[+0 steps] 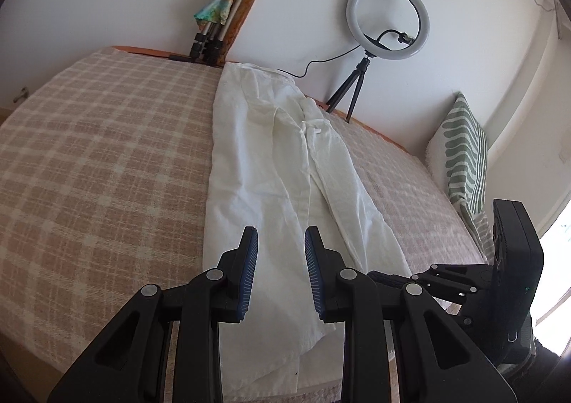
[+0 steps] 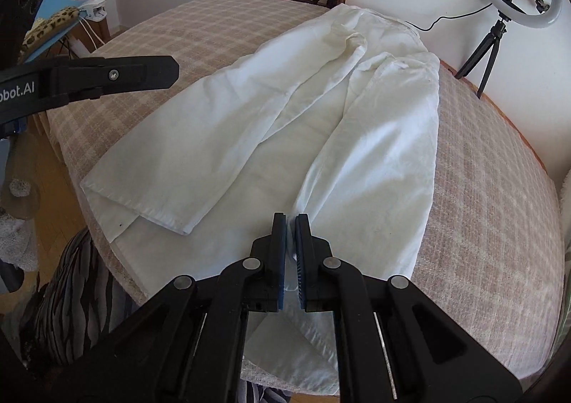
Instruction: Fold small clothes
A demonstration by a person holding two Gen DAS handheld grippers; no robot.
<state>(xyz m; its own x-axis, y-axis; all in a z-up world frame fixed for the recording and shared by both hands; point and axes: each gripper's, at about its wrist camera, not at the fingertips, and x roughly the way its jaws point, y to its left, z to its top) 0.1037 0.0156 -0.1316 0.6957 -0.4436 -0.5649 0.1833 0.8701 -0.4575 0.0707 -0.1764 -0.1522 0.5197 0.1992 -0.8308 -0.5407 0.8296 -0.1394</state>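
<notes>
White trousers (image 1: 271, 160) lie lengthwise on a plaid-covered table (image 1: 89, 153), waist at the far end, legs toward me. My left gripper (image 1: 280, 239) is open and empty, hovering over the near leg ends. In the right wrist view the trousers (image 2: 285, 110) spread with the left leg end lying flat. My right gripper (image 2: 291, 224) is shut on the hem of the right leg, with white cloth pinched between the pads. The left gripper's arm (image 2: 107, 76) shows at the left edge of that view.
A ring light on a tripod (image 1: 387, 19) stands at the far table edge by the wall. Folded tripods with a colourful cloth (image 1: 221, 10) lean at the back. A striped cushion (image 1: 464, 153) lies at the right. A zebra-print cloth (image 2: 71, 289) lies below the table's left edge.
</notes>
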